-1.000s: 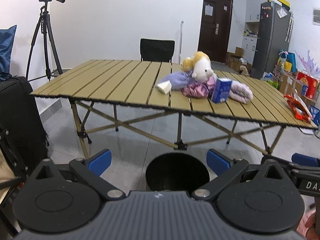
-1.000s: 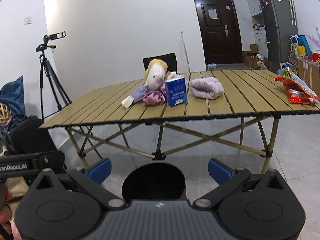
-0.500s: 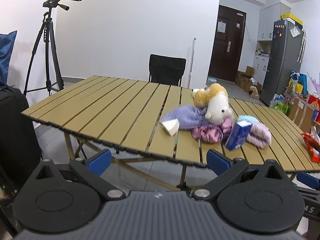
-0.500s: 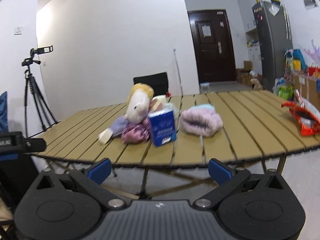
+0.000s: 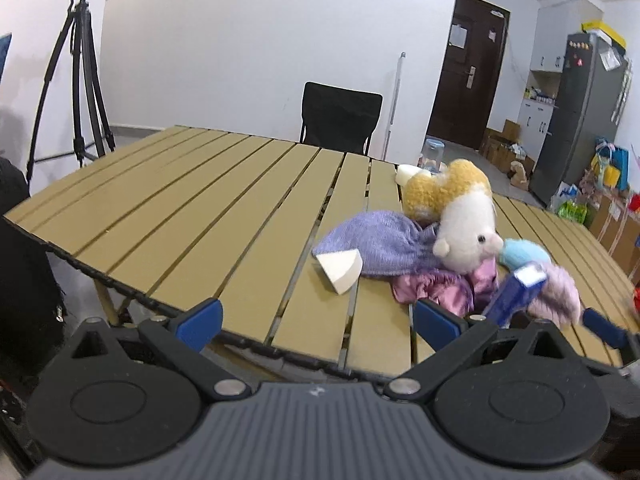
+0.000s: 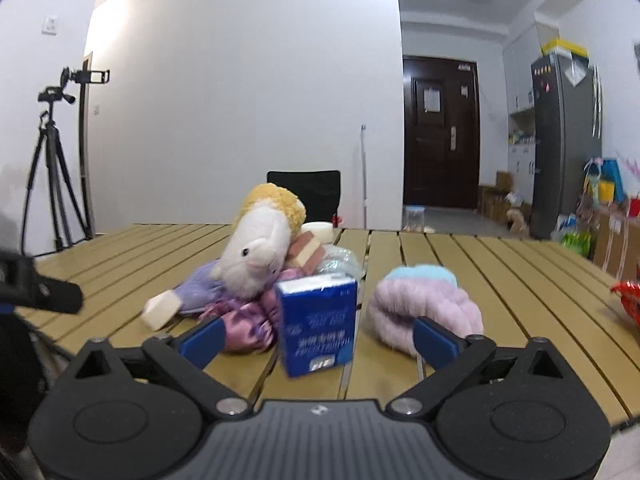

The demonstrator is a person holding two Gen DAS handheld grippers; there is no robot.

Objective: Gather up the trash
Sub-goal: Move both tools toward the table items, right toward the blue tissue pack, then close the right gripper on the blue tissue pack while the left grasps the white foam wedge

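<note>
On the slatted counter [image 6: 460,252] ahead of me sits a heap of things: a plush toy [image 6: 260,256] lying over a purple cloth [image 5: 376,240], a shiny pink bundle [image 6: 248,320], a white wedge [image 5: 340,272] at the near edge of the heap, and a fluffy pink roll [image 6: 424,304] off to the right. The blue tissue pack [image 6: 318,320] stands upright at the front of the heap, just beside the pink bundle and apart from the fluffy roll. A red wrapper [image 6: 628,300] lies well apart at the far right edge.

I am in the approach step: nothing is collected yet. My right gripper [image 6: 316,340] is lined up on the tissue pack, its fingers [image 6: 200,340] spread wide on either side of it and gripping nothing; they have just been narrowing a little, with the pack between them but not touched as far as I can tell. My left gripper [image 5: 318,322] hangs over the counter's near edge, fingers released and empty, aimed nearer the white wedge.

Next, I judge, the right hand must push forward until the pack sits fully between the pads, then squeeze it squarely without tipping it into the heap.
</note>
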